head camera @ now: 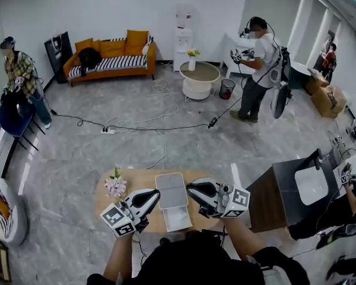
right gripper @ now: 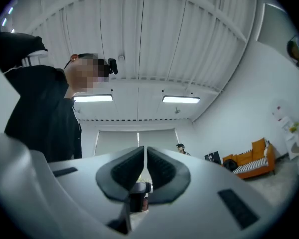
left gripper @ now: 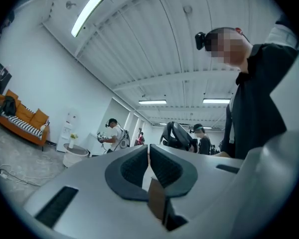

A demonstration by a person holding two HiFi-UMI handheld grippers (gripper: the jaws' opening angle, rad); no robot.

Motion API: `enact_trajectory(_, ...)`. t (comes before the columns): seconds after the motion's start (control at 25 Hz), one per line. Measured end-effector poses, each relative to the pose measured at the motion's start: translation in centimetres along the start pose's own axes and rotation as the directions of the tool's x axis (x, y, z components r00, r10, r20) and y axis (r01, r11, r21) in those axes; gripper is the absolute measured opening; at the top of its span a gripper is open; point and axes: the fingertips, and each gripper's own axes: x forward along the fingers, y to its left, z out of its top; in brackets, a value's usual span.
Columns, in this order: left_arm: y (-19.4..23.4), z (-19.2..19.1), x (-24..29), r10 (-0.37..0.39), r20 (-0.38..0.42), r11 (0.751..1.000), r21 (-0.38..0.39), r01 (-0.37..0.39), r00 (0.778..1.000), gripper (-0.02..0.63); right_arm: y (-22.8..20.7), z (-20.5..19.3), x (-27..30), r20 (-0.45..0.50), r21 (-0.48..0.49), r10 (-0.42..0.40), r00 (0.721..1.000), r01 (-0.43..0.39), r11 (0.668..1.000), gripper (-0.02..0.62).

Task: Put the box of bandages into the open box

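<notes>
An open box (head camera: 171, 190) on the worktop (head camera: 136, 180)
Above it, left claw (head camera: 149, 198) and right claw (head camera: 194, 190) either side, both pinched together on nothing

Grey stone-look floor (head camera: 107, 153) ahead of me, cables (head camera: 143, 126) trailing across. Orange sofa (head camera: 110, 58), striped seat, against white wall (head camera: 77, 8); water dispenser (head camera: 184, 37) near it. Round white table (head camera: 200, 79) beside red bin (head camera: 226, 88). Strip lights (left gripper: 87, 14) on ribbed ceiling (left gripper: 154, 44) above me.

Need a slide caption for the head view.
Shut and empty, the left claw and right claw flank a white open box on a small wooden table beside flowers.
</notes>
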Motion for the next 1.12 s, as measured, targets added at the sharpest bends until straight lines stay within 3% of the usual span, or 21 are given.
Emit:
enact_trajectory(0.16, -2.1, -1.9, 1.6, -0.072, -0.030, 0.997, -0.021, 0.072, 0.997, 0.026, 1.6, -1.6, -2.3, -0.079, 0.036, -0.009, 0.997, 0.011, 0.999, 0.011)
enact_trajectory(0.4, -6.9, -3.2, 3.5, -0.152, -0.075, 0.988, -0.003, 0.152, 0.985, 0.026, 4.7, -1.6, -4.2, -0.113, 0.045, 0.116, 0.987, -0.112, 0.993, 0.011)
enact_trajectory(0.6, -10.9, -2.9, 4.0, -0.096, -0.070, 0.994, 0.036, 0.098, 0.993, 0.026, 6.9, 1.1, -7.0, -0.049, 0.049, 0.167, 0.985, -0.164, 0.985, 0.011)
enact_trajectory(0.76, -14.5, -4.2, 4.0, -0.056, -0.060, 0.998, 0.005, 0.057, 0.997, 0.026, 10.0, 1.3, -10.2, -0.065, 0.062, 0.198, 0.978, -0.194, 0.979, 0.011)
enact_trajectory(1.0, -20.8, -8.3, 5.5, -0.049, -0.100, 0.998, -0.055, 0.044, 0.994, 0.026, 14.0, -0.4, -15.4, -0.085, 0.198, 0.234, 0.969, -0.213, 0.957, 0.011)
enact_trajectory(1.12, -23.3, -10.9, 5.6, -0.033, -0.122, 0.994, -0.107, 0.020, 0.992, 0.026, 14.9, -1.6, -18.1, -0.068, 0.268, 0.207, 0.976, -0.182, 0.946, 0.011)
